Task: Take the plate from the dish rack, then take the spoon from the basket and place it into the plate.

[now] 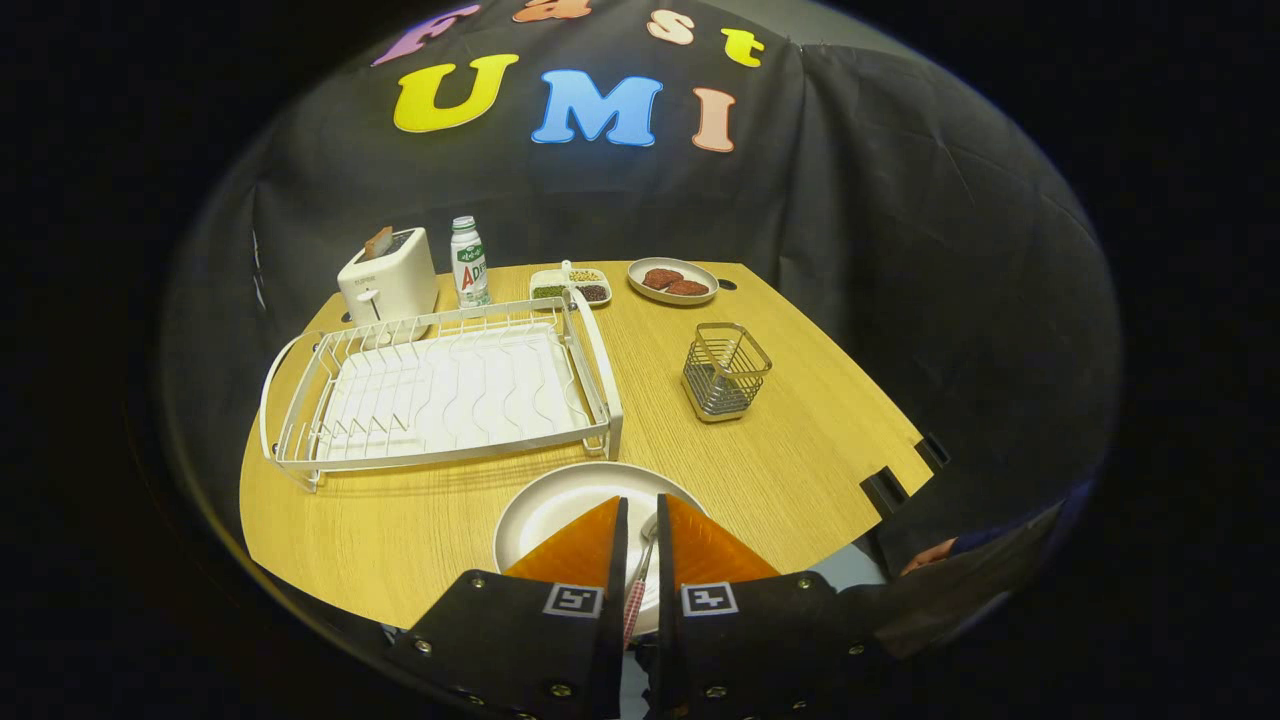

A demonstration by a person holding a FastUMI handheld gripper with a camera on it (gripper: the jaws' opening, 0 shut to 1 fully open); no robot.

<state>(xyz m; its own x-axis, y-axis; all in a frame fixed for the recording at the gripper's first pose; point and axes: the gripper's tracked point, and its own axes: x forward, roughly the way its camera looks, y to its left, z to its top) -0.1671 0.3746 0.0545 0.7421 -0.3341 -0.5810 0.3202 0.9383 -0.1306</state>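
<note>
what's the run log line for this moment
stage: spoon over plate | gripper: shut on spoon | plate: on table, ahead of dish rack | basket: empty

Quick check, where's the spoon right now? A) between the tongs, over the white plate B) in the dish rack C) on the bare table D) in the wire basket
A: the slim metal spoon sits in the narrow gap between the tongs, above the round white plate; the square wire basket looks empty.

The gripper (641, 545) holds the spoon (640, 570) tight between its two fingers, just over the plate (545, 505) by the rack (440, 390).
</note>
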